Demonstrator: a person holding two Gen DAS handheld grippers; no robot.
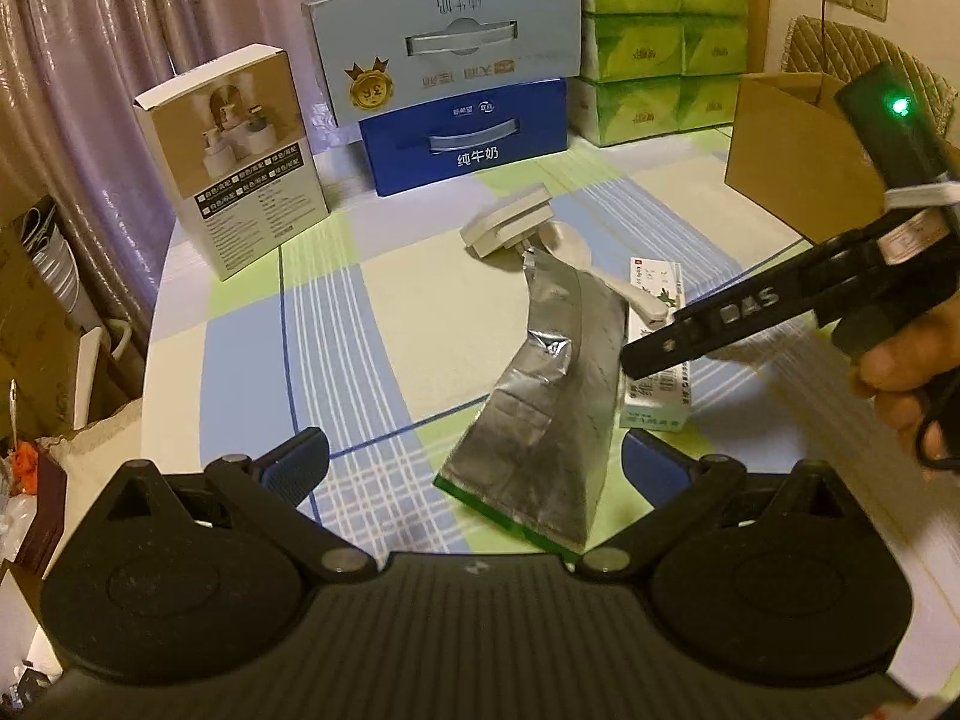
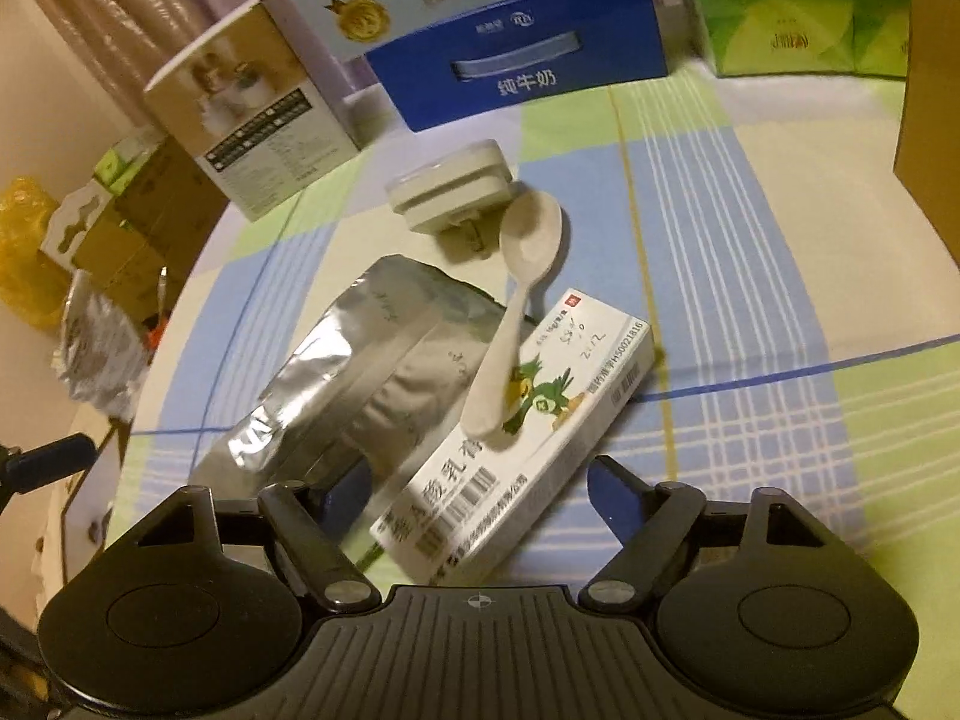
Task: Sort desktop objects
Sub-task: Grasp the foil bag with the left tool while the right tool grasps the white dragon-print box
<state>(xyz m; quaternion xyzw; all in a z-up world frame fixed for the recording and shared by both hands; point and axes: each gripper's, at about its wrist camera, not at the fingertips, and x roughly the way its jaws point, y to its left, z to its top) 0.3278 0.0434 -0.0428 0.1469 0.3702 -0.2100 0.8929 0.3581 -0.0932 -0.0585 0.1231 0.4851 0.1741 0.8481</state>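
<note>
A silver foil pouch [image 1: 549, 402] lies on the checked tablecloth, also in the right wrist view [image 2: 360, 372]. A white medicine box [image 2: 522, 438] with a green bird lies beside it, partly hidden in the left wrist view [image 1: 657, 396]. A cream plastic spoon [image 2: 516, 312] rests across the box and pouch. A cream plug adapter [image 2: 447, 189] lies behind them. My left gripper [image 1: 474, 468] is open, its fingers either side of the pouch's near end. My right gripper [image 2: 474, 498] is open around the near end of the medicine box.
A brown cardboard box [image 1: 792, 150] stands at the right. A white product box [image 1: 234, 162], stacked blue milk cartons [image 1: 468, 138] and green tissue packs [image 1: 660, 48] line the back. The table edge [image 1: 153, 324] curves at left, with clutter below.
</note>
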